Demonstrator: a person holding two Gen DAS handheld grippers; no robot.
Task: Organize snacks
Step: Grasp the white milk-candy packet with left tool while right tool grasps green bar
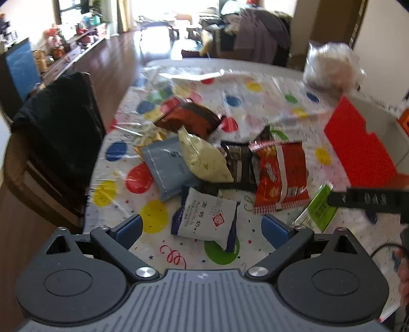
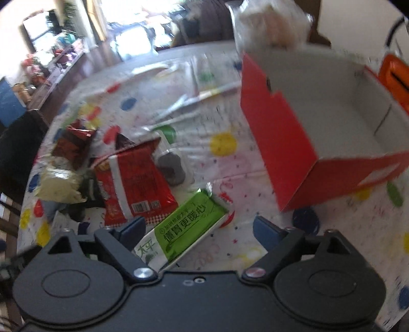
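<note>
Red box (image 2: 278,143): on counter (image 2: 230,178), empty. Green packet (image 2: 189,227) near it, between released right hand-held gripper (image 2: 196,229) fingers, untouched. Left hand-held gripper (image 1: 204,227): released over white packet (image 1: 207,217).

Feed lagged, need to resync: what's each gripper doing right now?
Left gripper: open, holding nothing, above the white packet.
Right gripper: open, holding nothing, green packet below.

An open box (image 2: 278,143) stands on the surface (image 2: 230,178), toward its right side. Left of the box lies a heap of snack packets (image 1: 217,158), overlapping one another. One flat packet (image 2: 186,229) lies apart from the heap, nearer the box's front corner. Behind the box sits a wrapped bundle (image 2: 271,23). A chair (image 1: 56,132) stands left of the heap.
</note>
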